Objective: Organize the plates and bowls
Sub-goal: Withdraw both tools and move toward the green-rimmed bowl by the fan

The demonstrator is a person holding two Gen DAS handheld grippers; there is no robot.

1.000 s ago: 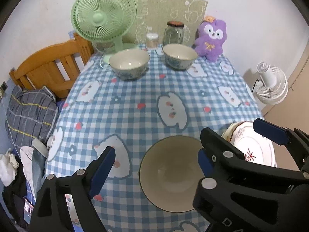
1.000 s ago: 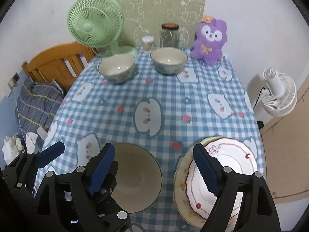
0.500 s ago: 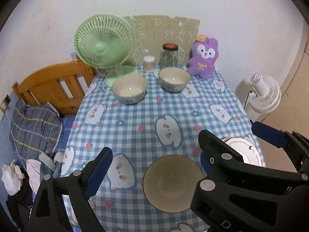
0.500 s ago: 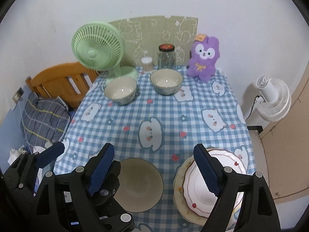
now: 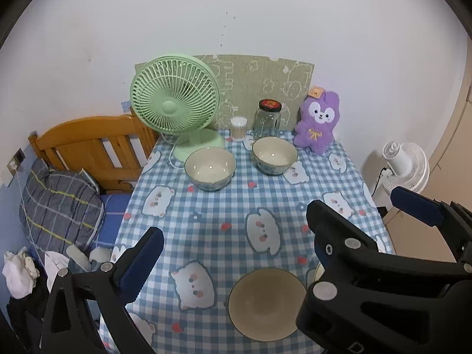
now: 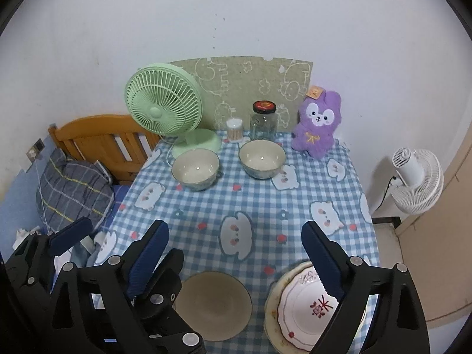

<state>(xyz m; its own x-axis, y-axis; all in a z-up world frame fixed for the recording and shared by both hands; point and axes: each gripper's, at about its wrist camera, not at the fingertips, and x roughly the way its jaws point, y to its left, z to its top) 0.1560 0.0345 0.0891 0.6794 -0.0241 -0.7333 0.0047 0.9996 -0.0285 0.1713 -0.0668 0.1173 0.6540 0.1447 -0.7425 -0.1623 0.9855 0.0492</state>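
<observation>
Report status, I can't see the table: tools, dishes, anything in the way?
Left tool and right tool open, jaws just widened, empty. Tan bowl beside stacked plates; two bowls far back. Nothing in the way.

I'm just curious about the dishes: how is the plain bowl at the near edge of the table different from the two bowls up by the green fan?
The near bowl looks olive-tan inside with a dark rim; the far bowls are cream-white inside with bluish patterned outsides. The near bowl stands alone beside the stacked plates; the far bowls sit side by side near the green fan. All three stand upright and empty on the checked tablecloth.
</observation>
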